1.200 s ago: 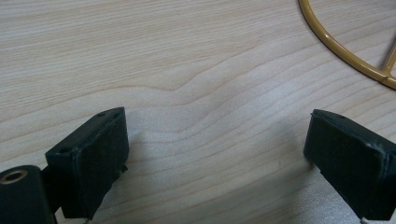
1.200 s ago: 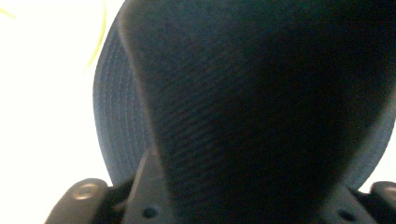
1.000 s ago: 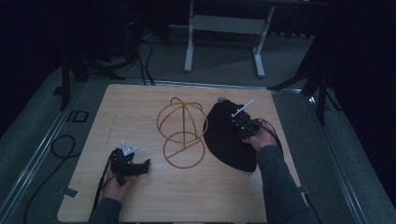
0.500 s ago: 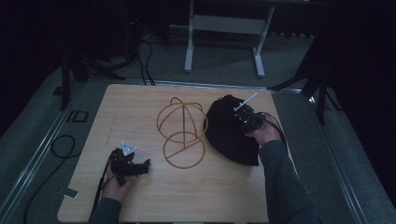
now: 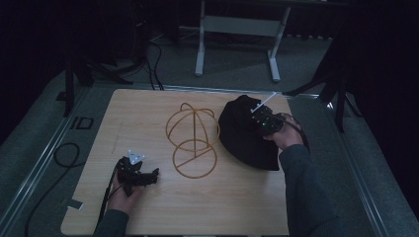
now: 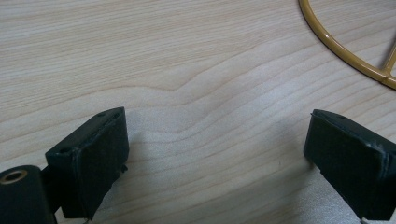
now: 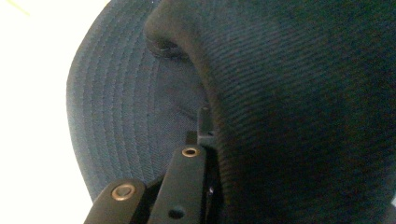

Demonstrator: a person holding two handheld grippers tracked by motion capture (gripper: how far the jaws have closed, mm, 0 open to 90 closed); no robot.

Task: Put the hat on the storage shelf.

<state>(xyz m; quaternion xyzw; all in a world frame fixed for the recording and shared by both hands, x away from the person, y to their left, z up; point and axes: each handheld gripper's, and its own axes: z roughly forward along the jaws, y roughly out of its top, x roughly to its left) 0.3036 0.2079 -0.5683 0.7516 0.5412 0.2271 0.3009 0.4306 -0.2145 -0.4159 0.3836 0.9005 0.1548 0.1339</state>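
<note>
Cap (image 5: 247, 133): dark, lying on the right half of the table (image 5: 148, 113), just beside the wire stand (image 5: 192, 140). Since a second ago it has swung round under my pull — its far end now points more toward the table's back edge, and its near edge has crept a little to the right.

Right gripper (image 5: 261, 121): clamped on the cap. In the right gripper view my jaws sit pinched together with the crown fabric (image 7: 303, 107) folded over them, the stitched brim (image 7: 116, 116) spread out to the left. The hand has moved up and away from me compared with the earlier pictures.

Left gripper (image 5: 136, 175): released, jaws spread wide over bare wood, nothing between them. It rests near the table's front-left, exactly where it was a second ago. In the left gripper view I see only a curve of the stand's base ring (image 6: 345, 56) at the top right, well apart from my pads (image 6: 93, 154).

Stand: a tan wire dome on a ring base, in the middle of the table — it has not shifted.

What it means: I judge the grip is holding, since the cap follows my hand instead of slipping. The cap is not yet on the stand; lifting it clear and carrying it left over the dome looks like the work ahead.
</note>
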